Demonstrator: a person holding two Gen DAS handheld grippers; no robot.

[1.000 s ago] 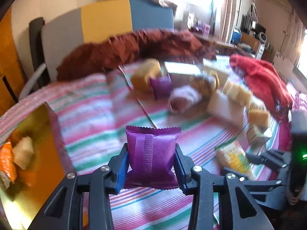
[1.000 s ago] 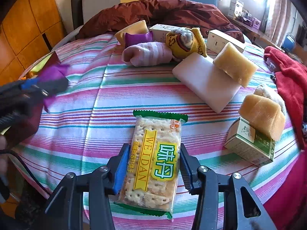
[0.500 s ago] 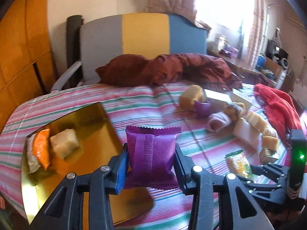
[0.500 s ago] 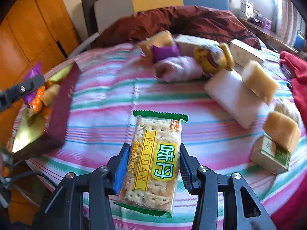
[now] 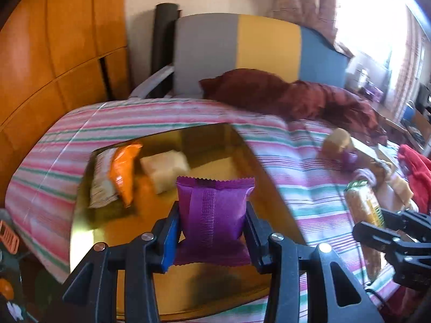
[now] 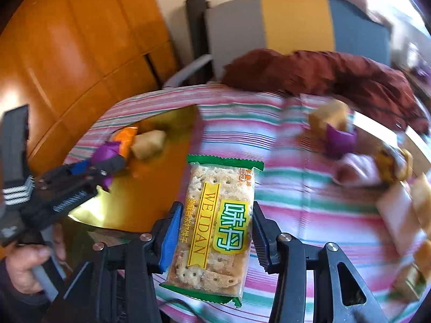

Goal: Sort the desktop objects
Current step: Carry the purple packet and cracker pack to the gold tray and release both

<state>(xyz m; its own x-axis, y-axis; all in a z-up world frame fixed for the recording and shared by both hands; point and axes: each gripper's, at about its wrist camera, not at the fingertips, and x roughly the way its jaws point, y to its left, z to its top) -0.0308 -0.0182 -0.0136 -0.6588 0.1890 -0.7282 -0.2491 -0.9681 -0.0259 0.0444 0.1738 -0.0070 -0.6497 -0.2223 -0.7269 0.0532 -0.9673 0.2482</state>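
You are holding a purple packet (image 5: 214, 210) clamped between the left gripper (image 5: 212, 228) pads, hanging over the gold tray (image 5: 237, 137). The right gripper (image 6: 212, 231) is clamped on a cracker pack (image 6: 215, 223), which is hanging over the striped cloth (image 6: 309, 204) just beside the tray's edge at its 9 o'clock.

By my reading the sort is partly done: an orange bag (image 5: 124, 169) and a pale packet (image 5: 165, 168) are already lying in the tray at 10 o'clock of the purple packet, while a cluster of items is still waiting on the cloth at 2 o'clock.

Compared with a second ago, both views are now swinging toward the tray, which was only at the edge then; both grips look unchanged.
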